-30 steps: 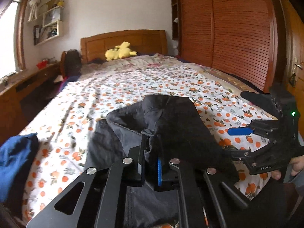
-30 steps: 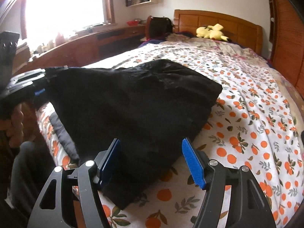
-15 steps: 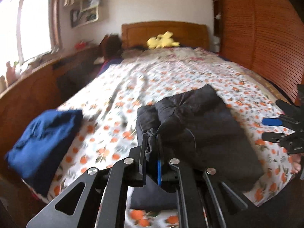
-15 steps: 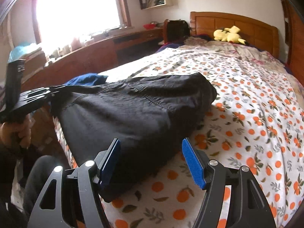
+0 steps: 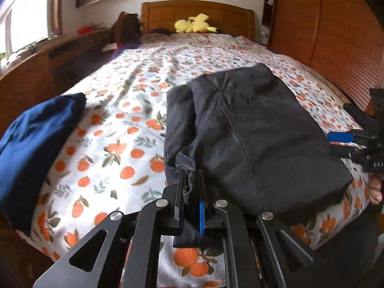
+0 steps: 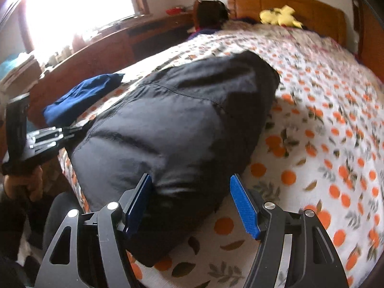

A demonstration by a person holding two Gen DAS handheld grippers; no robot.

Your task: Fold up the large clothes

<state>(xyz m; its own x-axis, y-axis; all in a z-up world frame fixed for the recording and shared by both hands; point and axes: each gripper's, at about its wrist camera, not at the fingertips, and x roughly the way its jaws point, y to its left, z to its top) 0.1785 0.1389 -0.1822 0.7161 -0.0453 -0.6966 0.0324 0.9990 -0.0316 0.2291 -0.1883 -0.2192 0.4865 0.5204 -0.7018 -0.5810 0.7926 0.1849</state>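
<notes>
A large black garment [image 5: 252, 129] lies folded on the orange-print bedspread [image 5: 115, 144] near the bed's foot. My left gripper [image 5: 190, 182] is shut on the garment's near left corner, cloth pinched between the pads. It shows at the left of the right wrist view [image 6: 72, 132]. My right gripper [image 6: 192, 192] is open, its blue pads either side of the garment's [image 6: 180, 124] near right edge, holding nothing. It shows at the right edge of the left wrist view [image 5: 345, 141].
A folded blue garment [image 5: 36, 132] lies at the bed's left edge, also in the right wrist view [image 6: 81, 96]. A yellow plush toy [image 5: 194, 24] rests by the wooden headboard [image 5: 196, 9]. A wooden wardrobe [image 5: 324, 36] stands right; a long wooden desk [image 6: 108, 45] runs left.
The garment has dropped from a raised, tented shape to lie flat on the bed. My left gripper has swung left and lowered with its corner. My right gripper stayed open.
</notes>
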